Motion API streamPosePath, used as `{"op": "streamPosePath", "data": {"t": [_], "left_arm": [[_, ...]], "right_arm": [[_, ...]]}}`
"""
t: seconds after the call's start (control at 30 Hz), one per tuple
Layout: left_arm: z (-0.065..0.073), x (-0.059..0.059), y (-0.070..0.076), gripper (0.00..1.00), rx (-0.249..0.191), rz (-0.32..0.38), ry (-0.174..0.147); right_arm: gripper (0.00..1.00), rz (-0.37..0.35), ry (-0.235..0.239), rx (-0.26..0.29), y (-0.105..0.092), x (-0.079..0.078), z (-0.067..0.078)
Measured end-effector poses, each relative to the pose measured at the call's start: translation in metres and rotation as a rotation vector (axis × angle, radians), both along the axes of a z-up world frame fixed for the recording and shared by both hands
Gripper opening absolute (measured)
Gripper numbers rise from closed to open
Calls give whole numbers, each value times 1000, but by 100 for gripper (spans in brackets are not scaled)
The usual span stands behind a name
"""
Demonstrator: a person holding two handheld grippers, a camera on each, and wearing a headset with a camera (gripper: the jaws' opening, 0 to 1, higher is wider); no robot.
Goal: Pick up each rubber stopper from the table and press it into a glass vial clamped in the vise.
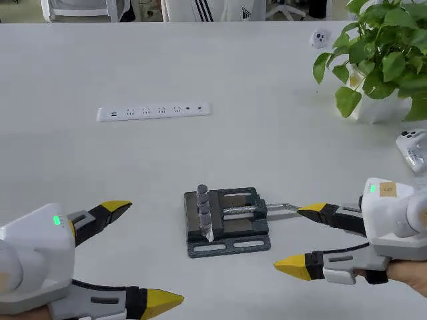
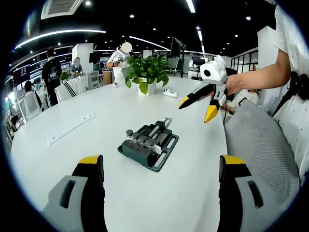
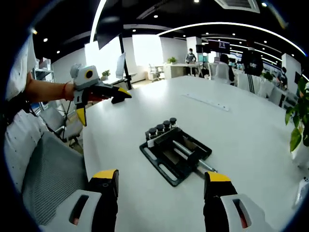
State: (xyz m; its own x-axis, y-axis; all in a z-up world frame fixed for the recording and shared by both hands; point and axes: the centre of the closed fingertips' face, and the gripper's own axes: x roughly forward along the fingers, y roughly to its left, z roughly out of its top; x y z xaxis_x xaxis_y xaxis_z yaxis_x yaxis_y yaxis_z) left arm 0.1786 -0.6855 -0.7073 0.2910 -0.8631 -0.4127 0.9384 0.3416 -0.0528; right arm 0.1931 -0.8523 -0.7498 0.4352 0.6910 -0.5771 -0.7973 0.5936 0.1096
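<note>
Vials [image 1: 203, 213]: glass, upright, in one short row clamped in the vise, at the middle of the white table [image 1: 267, 100].

Stoppers [image 3: 165, 124]: dark, seated on top of the vials. Four count in the right gripper view; whether each is pressed fully home cannot be told.

Left gripper [image 1: 153, 253]: lower left of the head view, yellow-tipped jaws spread wide with nothing between them. It hangs above the table, well apart from the vise.

Power strip [image 1: 153, 111]: white, long, lying flat on the far side of the table, left of centre.

Vise [image 1: 230, 247]: dark, small, flat on the table, with the vial row at its left side. Its screw handle points right.

Right gripper [image 1: 288, 239]: lower right, jaws parted and empty. Its upper tip lies just beside the end of the screw handle; contact cannot be told.

Plant [image 1: 387, 53]: green, leafy, in a white pot [image 1: 373, 110], far right.

Device [image 1: 413, 147]: white, handheld type, at the right edge near the pot.
</note>
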Motion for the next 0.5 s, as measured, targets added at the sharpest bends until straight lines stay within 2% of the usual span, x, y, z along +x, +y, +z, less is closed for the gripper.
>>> {"op": "streamPosePath", "data": {"t": [0.1,0.3,0.4,0.5], "left_arm": [[-3,0,-6,99,16,0,6],[-11,2,-5,99,39,-2,8],[-15,3,-5,99,48,-5,3],[-19,3,-4,99,50,-1,14]], "right_arm": [[77,-9,-13,33,-1,-2,0],[86,-4,-54,76,1,-8,4],[90,-2,-64,85,1,-8,4],[92,-1,-76,88,0,-7,3]]}}
